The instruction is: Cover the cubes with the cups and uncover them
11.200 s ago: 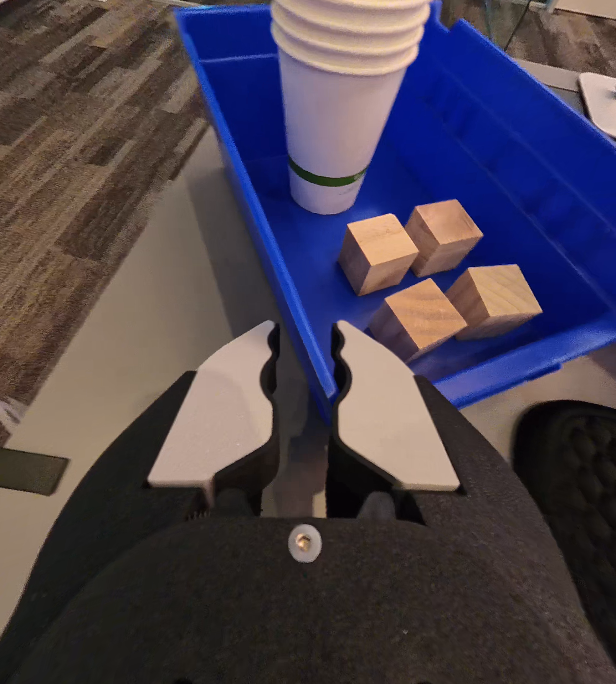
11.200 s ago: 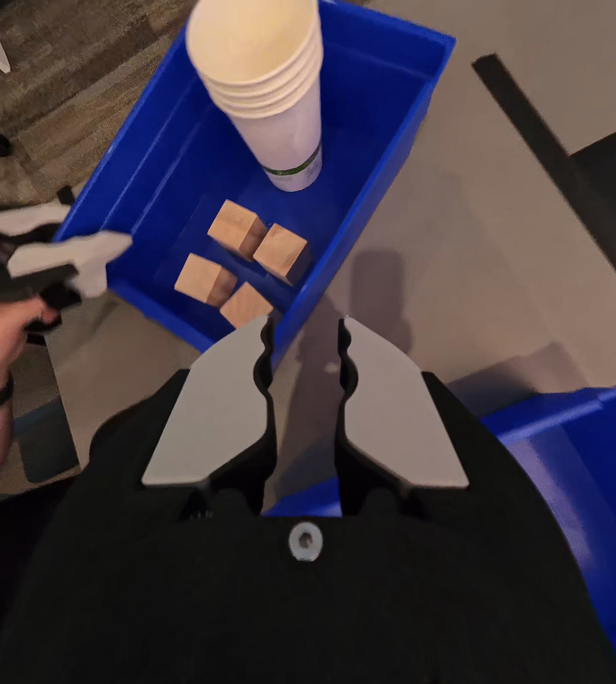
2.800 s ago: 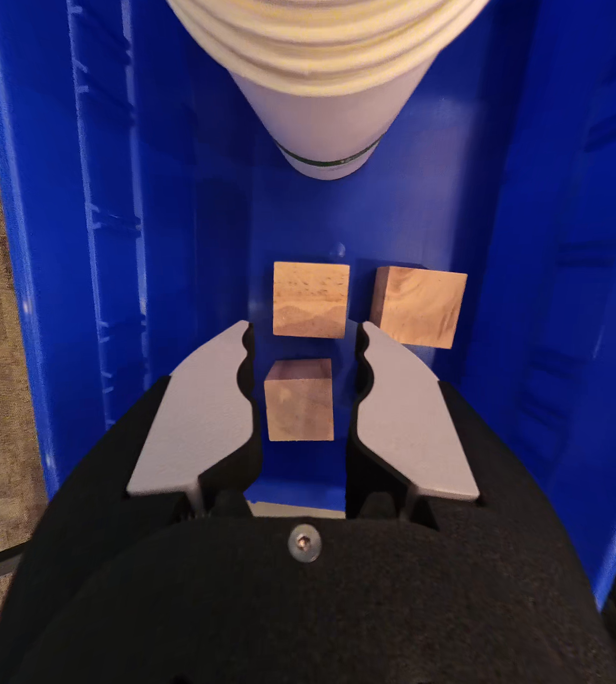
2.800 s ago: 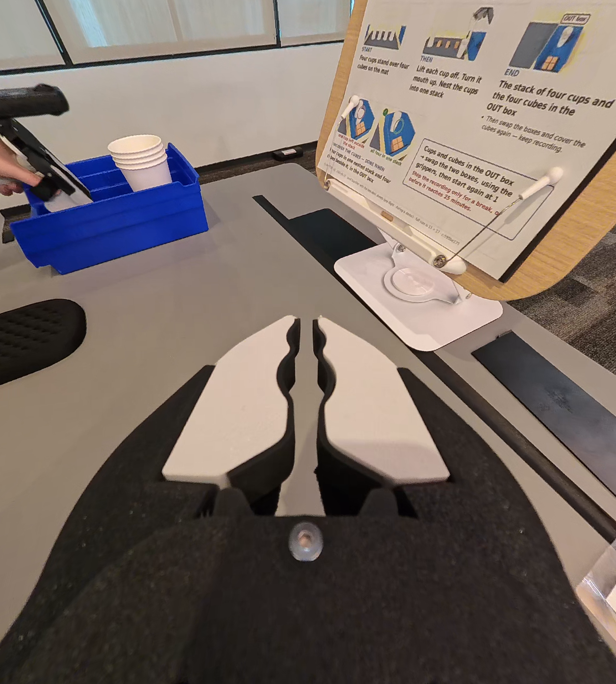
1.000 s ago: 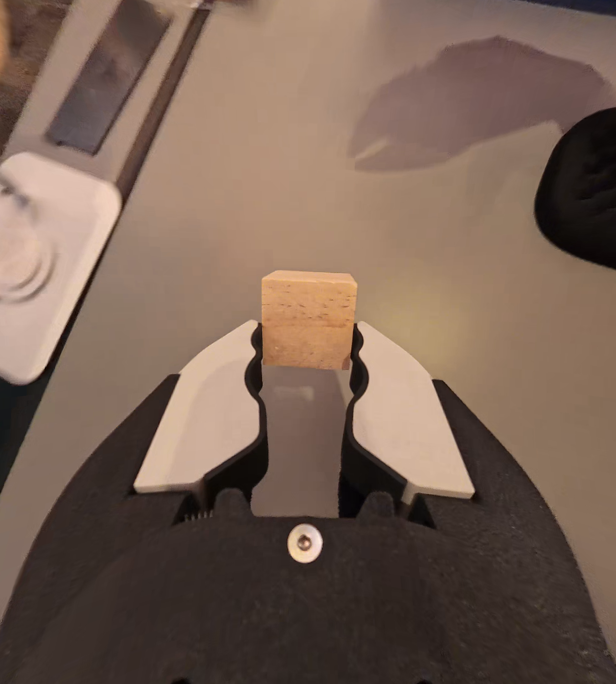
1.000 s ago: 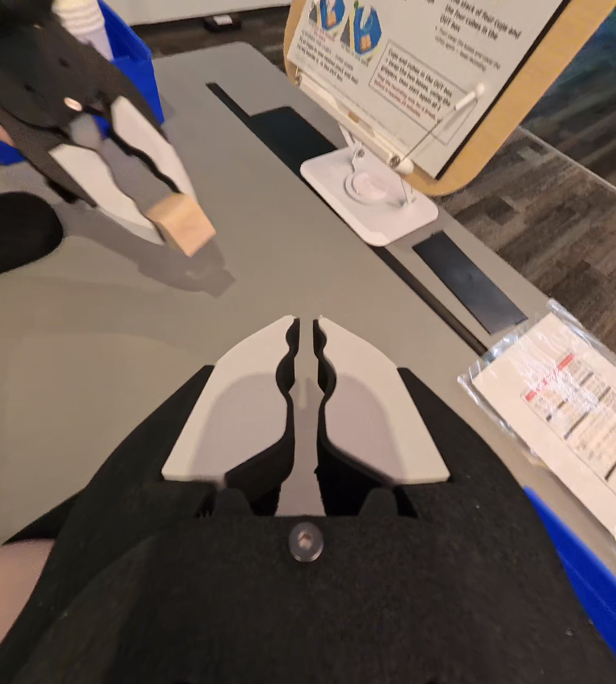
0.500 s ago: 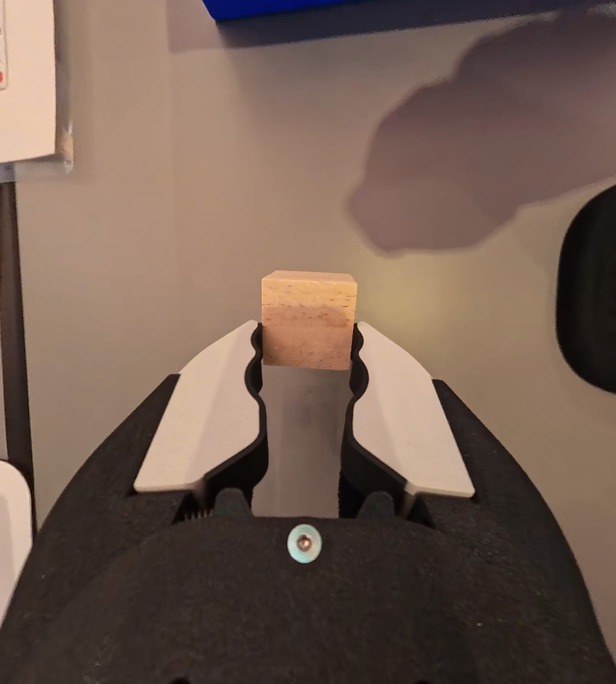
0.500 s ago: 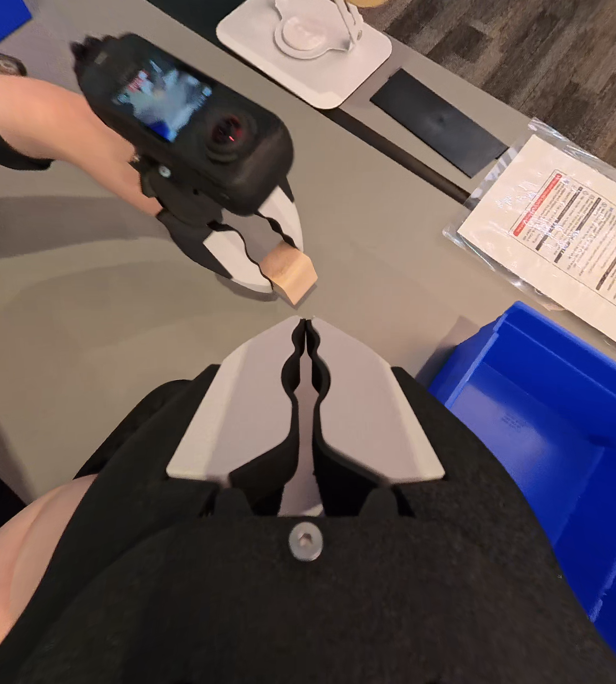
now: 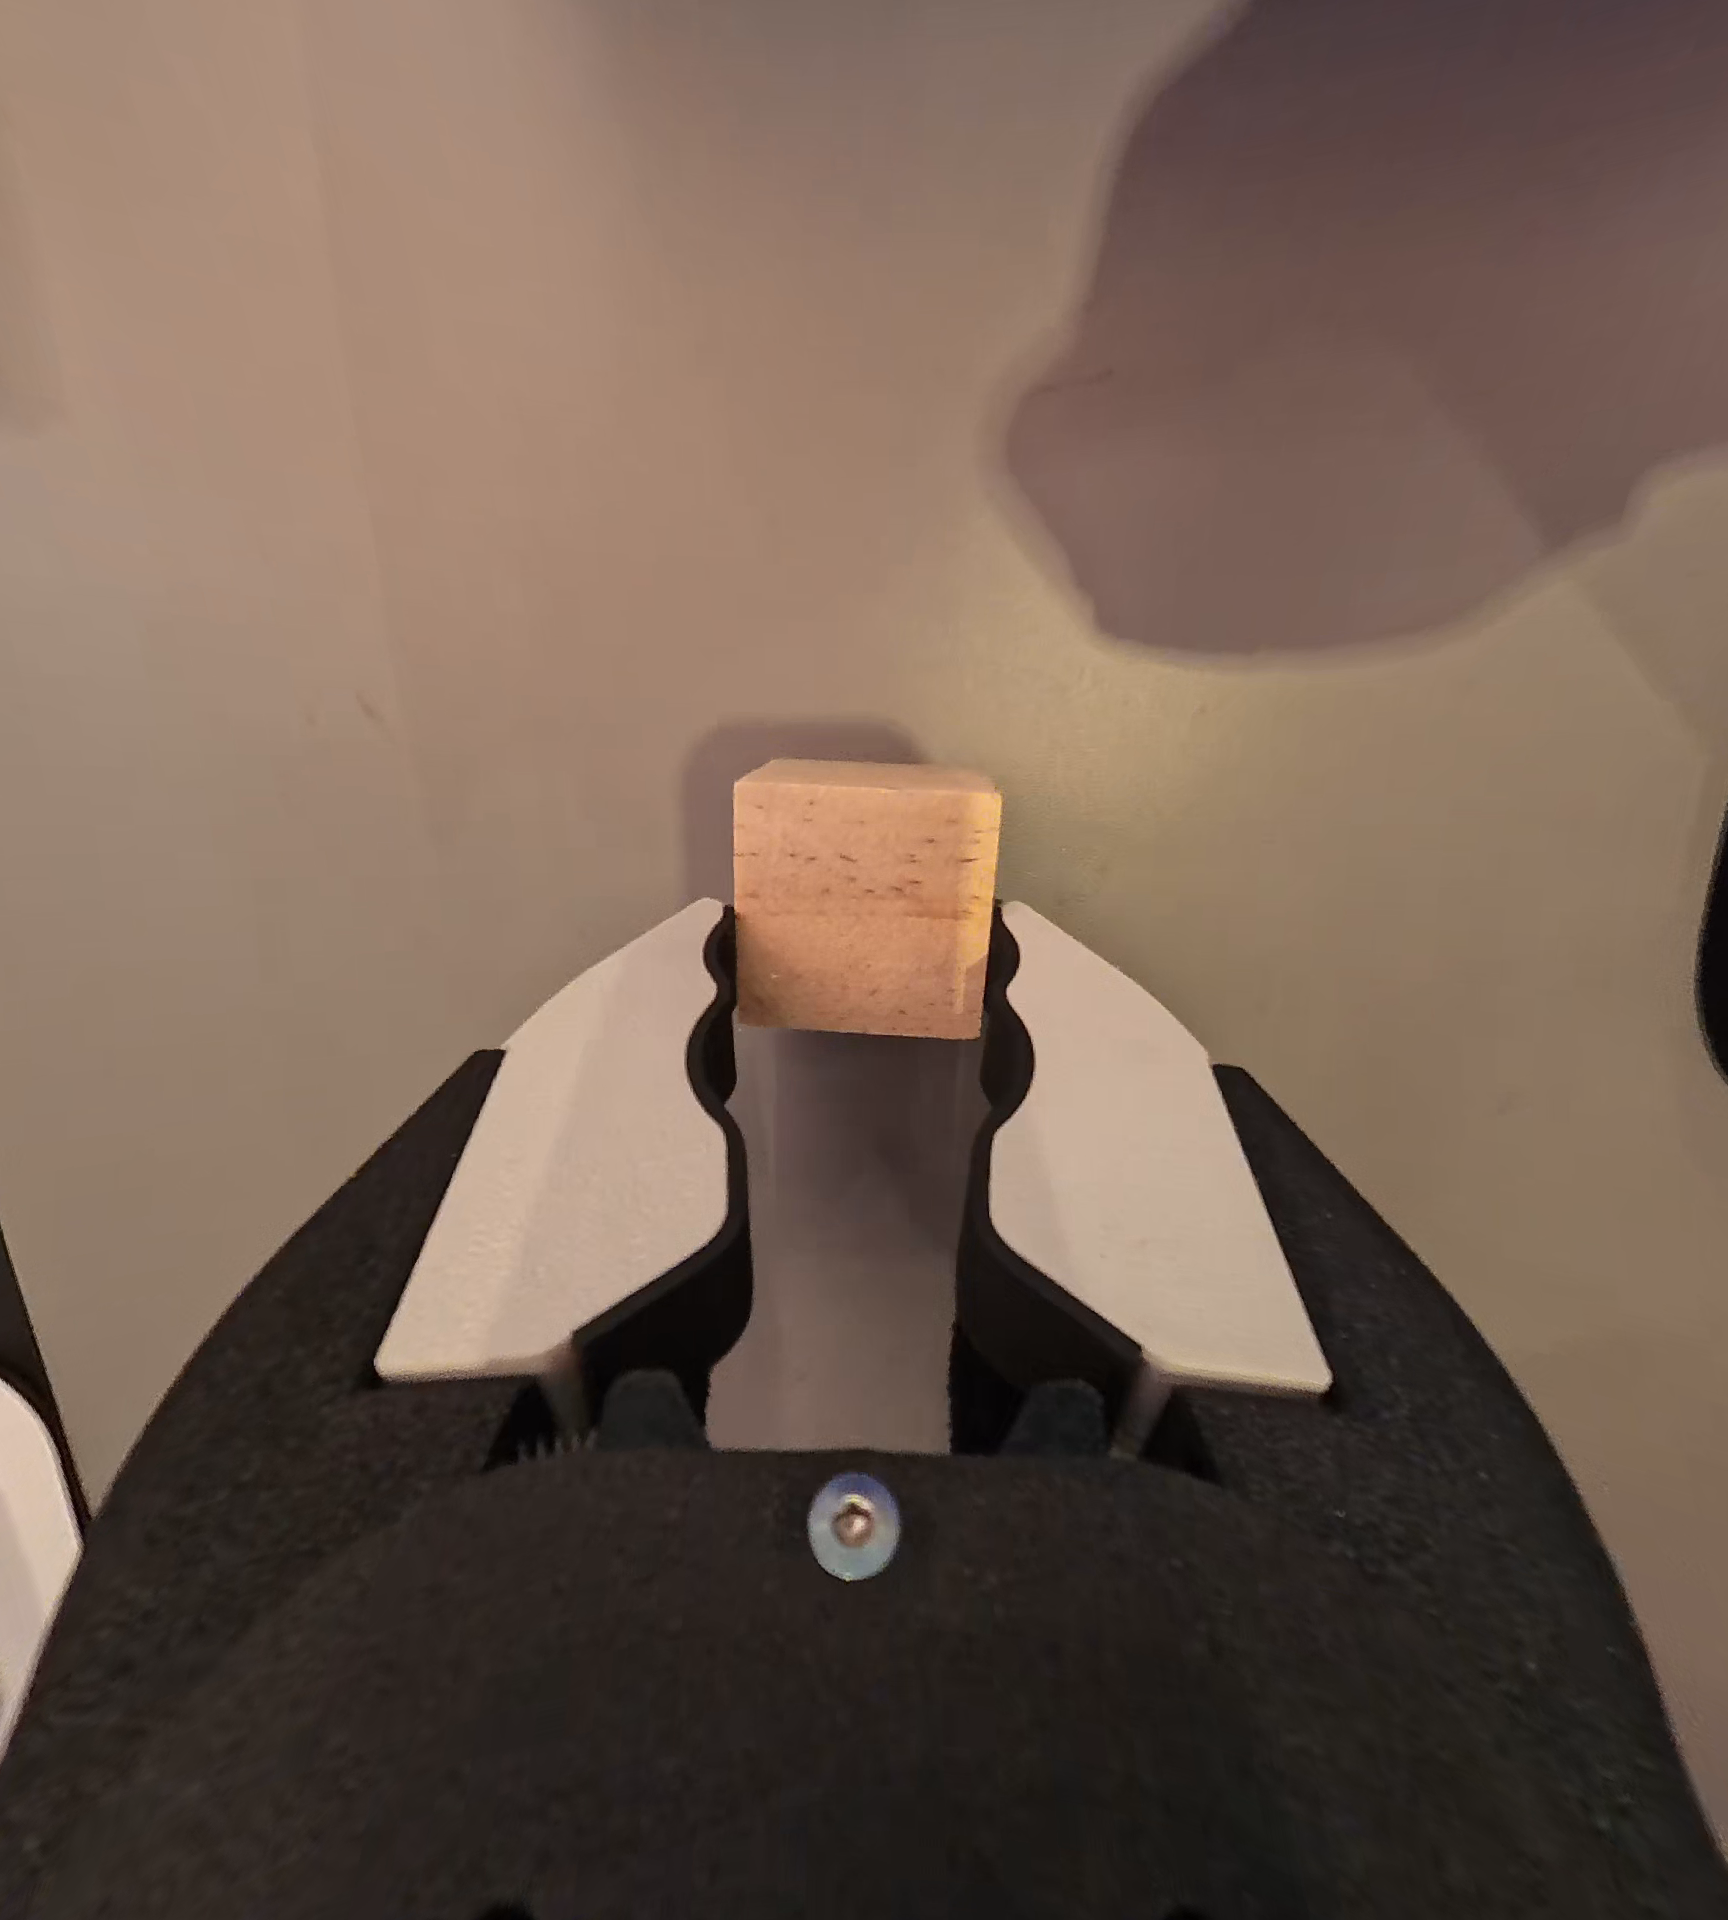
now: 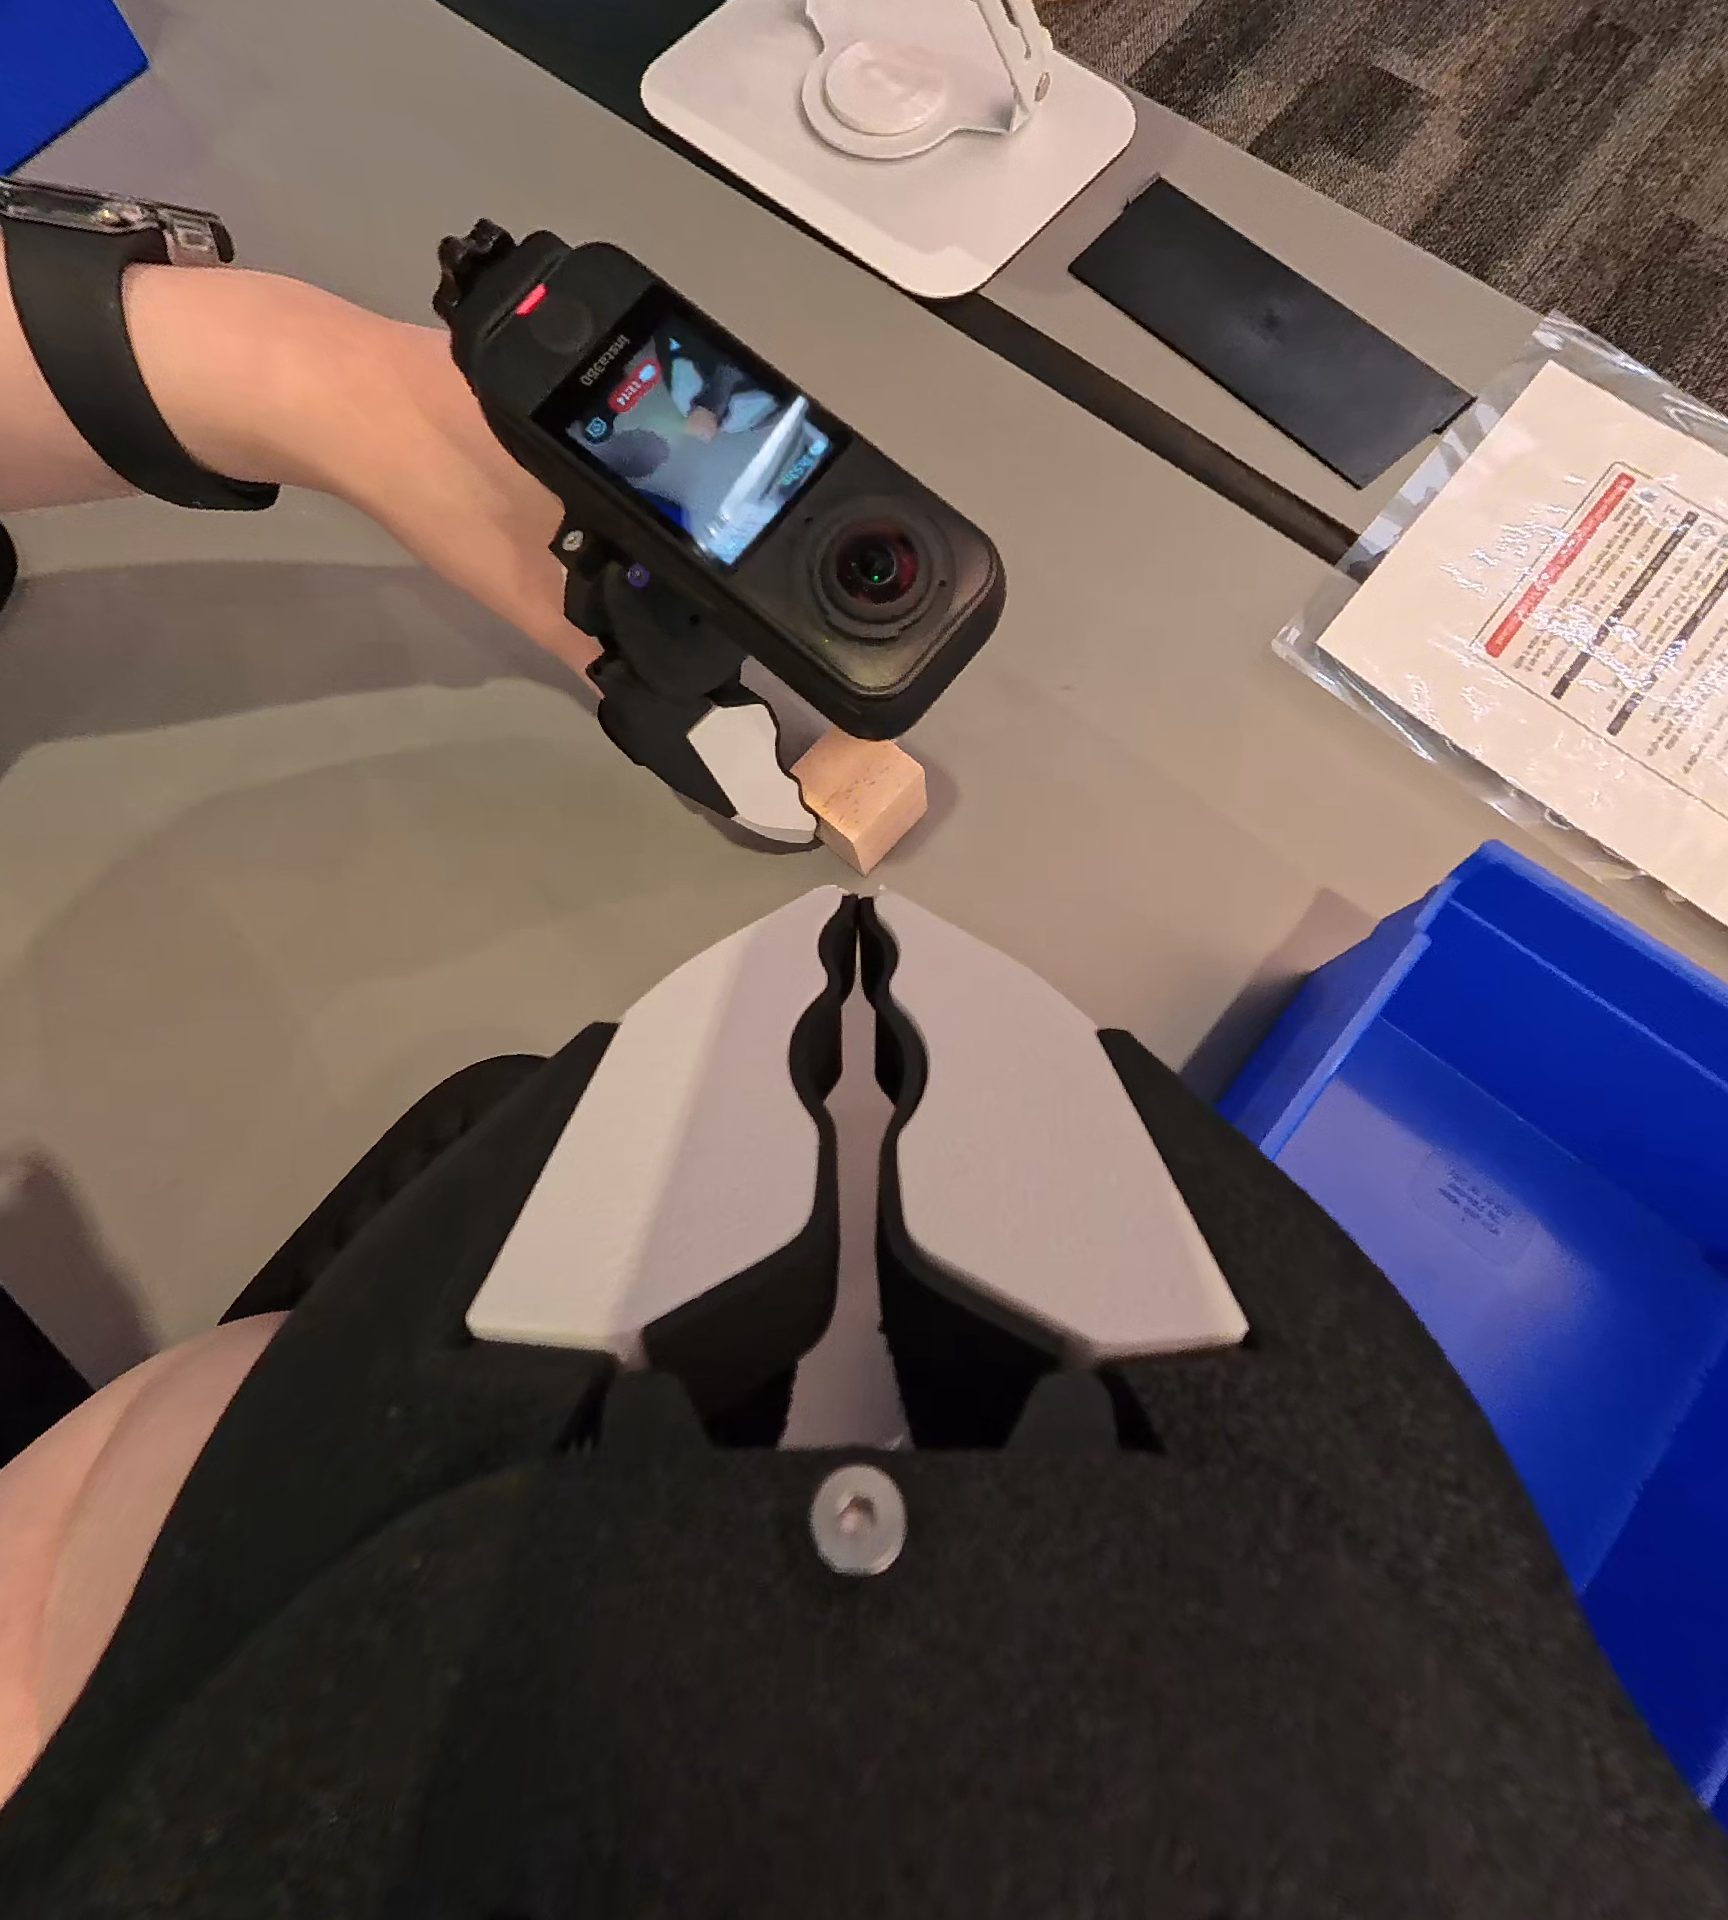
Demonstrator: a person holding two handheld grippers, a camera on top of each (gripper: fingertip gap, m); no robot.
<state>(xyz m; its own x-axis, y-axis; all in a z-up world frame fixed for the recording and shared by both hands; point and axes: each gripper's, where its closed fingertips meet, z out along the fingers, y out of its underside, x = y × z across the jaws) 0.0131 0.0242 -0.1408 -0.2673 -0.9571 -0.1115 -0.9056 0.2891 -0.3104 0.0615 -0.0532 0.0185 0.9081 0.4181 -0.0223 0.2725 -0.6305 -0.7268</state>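
With the left gripper (image 9: 865,961) jaws clamped on the side faces of the wooden cube (image 9: 865,899), we are setting it down on the table (image 9: 527,520), at or just above the surface; the next move calls for opening the jaws and backing away. The cube has no long axis and sits square between the jaws, faces level. The right gripper (image 10: 855,899), jaws together and empty, points at the cube from just beside it.

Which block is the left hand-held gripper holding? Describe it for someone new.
Start at the grey table, near the blue bin. The left hand-held gripper pinches a small pale wooden cube at its tips, right at the tabletop. It's the only block in view.
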